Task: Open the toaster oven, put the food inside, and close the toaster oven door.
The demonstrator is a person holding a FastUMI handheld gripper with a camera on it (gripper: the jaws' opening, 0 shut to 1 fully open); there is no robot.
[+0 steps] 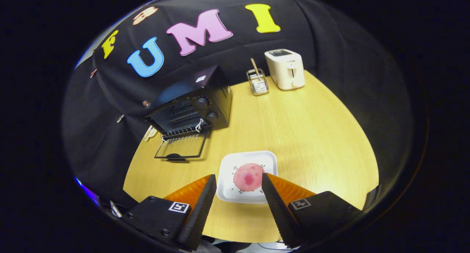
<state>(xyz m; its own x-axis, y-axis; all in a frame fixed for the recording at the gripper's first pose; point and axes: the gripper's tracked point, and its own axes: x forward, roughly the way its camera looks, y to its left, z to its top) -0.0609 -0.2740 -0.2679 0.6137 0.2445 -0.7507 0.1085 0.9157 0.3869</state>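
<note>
A black toaster oven (194, 104) stands at the back left of the wooden table, its glass door (180, 146) folded down flat toward me. A round pink piece of food (248, 177) lies on a white square plate (229, 165) just ahead of my fingers. My gripper (238, 181) is open above the plate's near side, one finger on either side of the food, neither touching it as far as I can tell.
A white pop-up toaster (285, 68) stands at the table's far edge, with a small wire rack (258, 82) holding a wooden stick beside it. Bare wooden table (312, 135) stretches to the right of the plate. Black cloth surrounds the table.
</note>
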